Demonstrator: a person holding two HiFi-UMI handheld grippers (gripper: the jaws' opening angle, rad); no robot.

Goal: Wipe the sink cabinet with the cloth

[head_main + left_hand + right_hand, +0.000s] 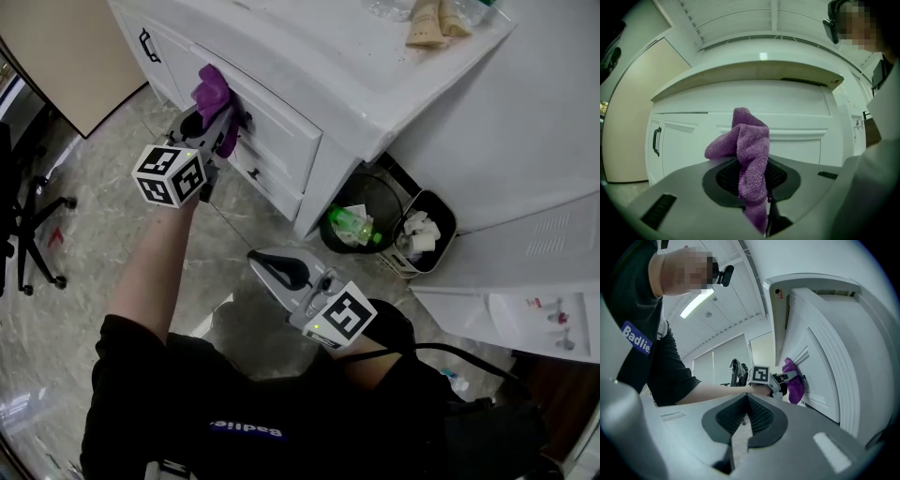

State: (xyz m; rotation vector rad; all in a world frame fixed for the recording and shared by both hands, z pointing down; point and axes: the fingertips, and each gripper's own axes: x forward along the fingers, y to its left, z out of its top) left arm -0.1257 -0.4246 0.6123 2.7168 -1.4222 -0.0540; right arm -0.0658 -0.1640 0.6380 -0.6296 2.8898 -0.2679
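Purple cloth held against the sink cabinet front

At 6 o'clock in the head view, the right gripper has its jaws together, empty. At 11 o'clock the left gripper clamps the purple cloth at the sink cabinet. Only the right gripper view shows the cloth touching the panel. Only the head view shows the waste bin at 3 o'clock.

The grey marbled floor carried the white sink cabinet, a round black bin, a smaller bin just beside it, and an office chair.
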